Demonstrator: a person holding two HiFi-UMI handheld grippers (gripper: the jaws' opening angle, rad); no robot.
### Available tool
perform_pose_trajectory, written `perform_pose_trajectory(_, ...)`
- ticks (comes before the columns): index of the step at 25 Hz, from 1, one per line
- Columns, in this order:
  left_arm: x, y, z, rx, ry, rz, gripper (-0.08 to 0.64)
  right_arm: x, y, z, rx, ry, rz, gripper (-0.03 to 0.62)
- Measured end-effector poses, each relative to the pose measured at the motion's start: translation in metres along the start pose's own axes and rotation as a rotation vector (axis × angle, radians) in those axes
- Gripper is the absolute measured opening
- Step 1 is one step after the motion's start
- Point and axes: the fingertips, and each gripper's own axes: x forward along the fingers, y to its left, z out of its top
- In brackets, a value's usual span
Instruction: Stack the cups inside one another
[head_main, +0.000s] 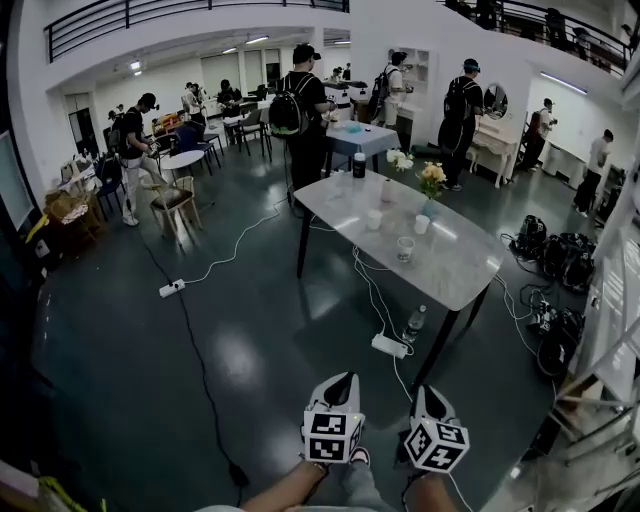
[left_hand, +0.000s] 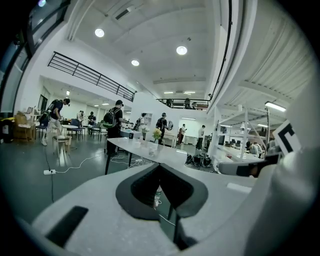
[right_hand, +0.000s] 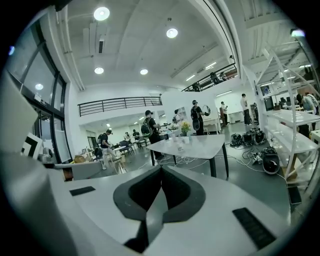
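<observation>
Three cups stand on the marble-topped table (head_main: 460, 270) well ahead of me: a white cup (head_main: 373, 219), a second white cup (head_main: 421, 224) and a clear cup (head_main: 405, 248). Both grippers hang low over the dark floor, far short of the table. My left gripper (head_main: 344, 380) has its tips together and holds nothing. My right gripper (head_main: 426, 392) beside it is likewise shut and empty. In the left gripper view the left gripper (left_hand: 159, 166) points at the table (left_hand: 170, 156). In the right gripper view the right gripper (right_hand: 161, 167) faces the table (right_hand: 202, 146), and the cups (right_hand: 179, 145) are tiny.
A black bottle (head_main: 359, 165) and a vase of flowers (head_main: 431, 181) share the table. On the floor by its near legs lie a power strip (head_main: 388, 346), a water bottle (head_main: 414, 322) and cables. Bags (head_main: 565, 260) and a white rack (head_main: 610, 330) are at the right. Several people stand beyond.
</observation>
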Motion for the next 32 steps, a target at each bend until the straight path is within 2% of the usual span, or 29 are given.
perform_pose_trajectory(11, 0.085, 0.012, 0.026, 0.004, 0.003, 0.035, -0.005, 0.088, -0.025, 0.038, -0.01, 0.017, 0.045, 0.008)
perform_pose_trajectory(21, 0.154, 0.005, 0.041, 0.009, 0.018, 0.036, -0.005, 0.139, -0.066, 0.066, 0.005, 0.031, 0.041, 0.008)
perform_pose_trajectory(32, 0.217, 0.011, 0.057, 0.013, 0.024, 0.05, -0.005, 0.198, -0.088, 0.091, -0.014, 0.033, 0.065, 0.008)
